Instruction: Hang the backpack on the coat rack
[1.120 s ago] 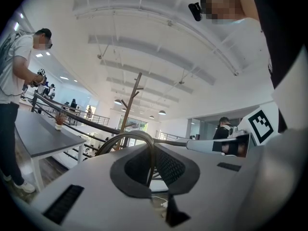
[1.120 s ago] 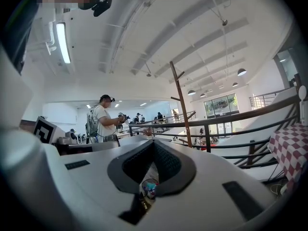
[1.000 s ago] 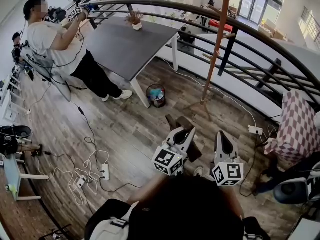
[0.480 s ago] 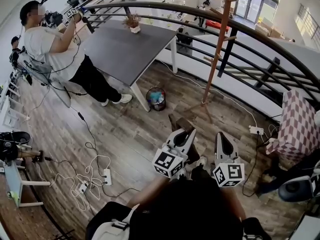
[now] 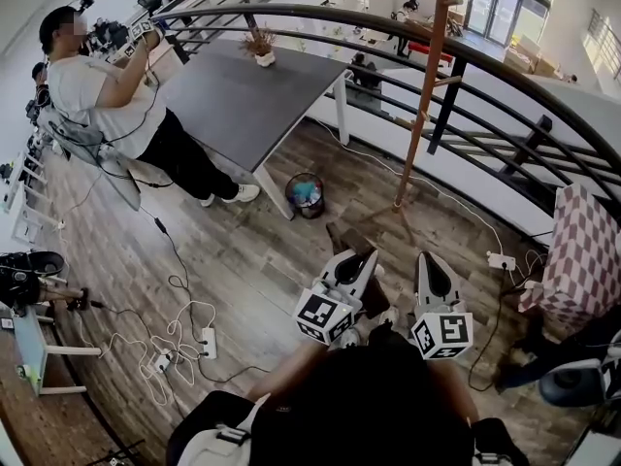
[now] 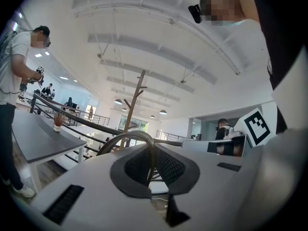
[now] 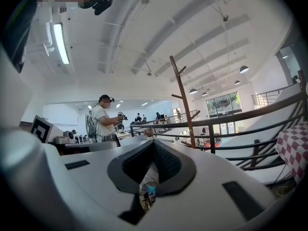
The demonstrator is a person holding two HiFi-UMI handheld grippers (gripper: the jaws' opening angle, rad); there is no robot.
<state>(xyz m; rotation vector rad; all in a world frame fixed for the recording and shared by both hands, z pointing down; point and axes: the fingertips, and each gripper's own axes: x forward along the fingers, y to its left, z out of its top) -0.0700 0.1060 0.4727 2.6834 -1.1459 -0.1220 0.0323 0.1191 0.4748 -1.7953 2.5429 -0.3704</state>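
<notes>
The backpack's strap loop (image 6: 129,133) is pinched in the left gripper (image 5: 361,258), held low over the wood floor (image 5: 243,260); the bag's body can't be made out. Just beside it, the right gripper (image 5: 429,260) has its jaws pressed together on nothing. The coat rack (image 5: 419,95) stands well ahead by the railing (image 5: 505,76).

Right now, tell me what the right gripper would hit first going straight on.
Probably the dark railing, with the coat rack just right of that line; depth is unclear.
</notes>
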